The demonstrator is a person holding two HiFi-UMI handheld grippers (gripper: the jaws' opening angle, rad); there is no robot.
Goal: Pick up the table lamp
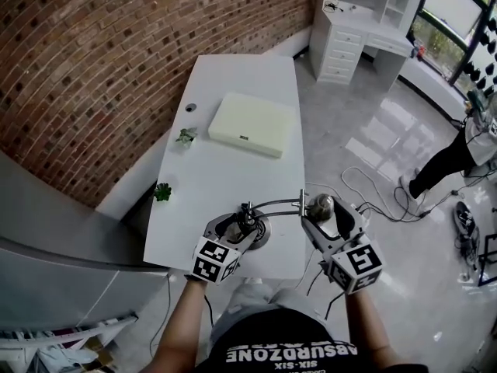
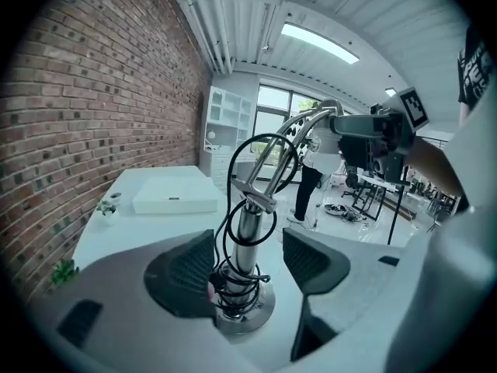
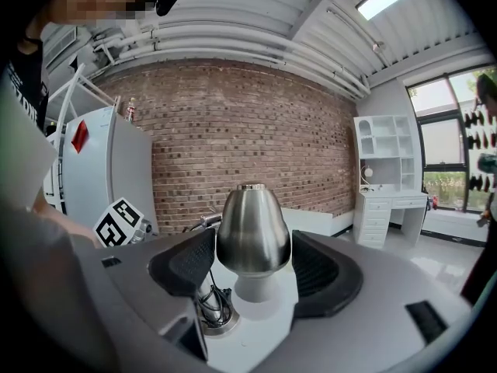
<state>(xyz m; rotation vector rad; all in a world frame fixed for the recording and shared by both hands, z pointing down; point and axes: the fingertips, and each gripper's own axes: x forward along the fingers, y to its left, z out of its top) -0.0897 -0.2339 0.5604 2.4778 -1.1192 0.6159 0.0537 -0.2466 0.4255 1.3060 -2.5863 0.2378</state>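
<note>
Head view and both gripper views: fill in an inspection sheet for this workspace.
Surface: long white table.
Job's things: silver metal table lamp, upright near the front edge.
Clutter: flat cream box; two small green plants.
Grippers: left hand-held gripper open around the lamp's stem; right hand-held gripper open around its bulbous shade.
Cables: black cord coiled round the stem; loose cables on the floor.
Surroundings: red brick wall; white cabinet desk; a person standing.

Bright daylight enters through the windows (image 1: 458, 14) beyond the far end of the bench (image 1: 233, 169), laying white glare on the glossy floor (image 1: 373, 138) beside it. The table lamp (image 3: 253, 228) on the bench carries soft highlights. Both gripper views curve strongly toward dark, vignetted corners.
</note>
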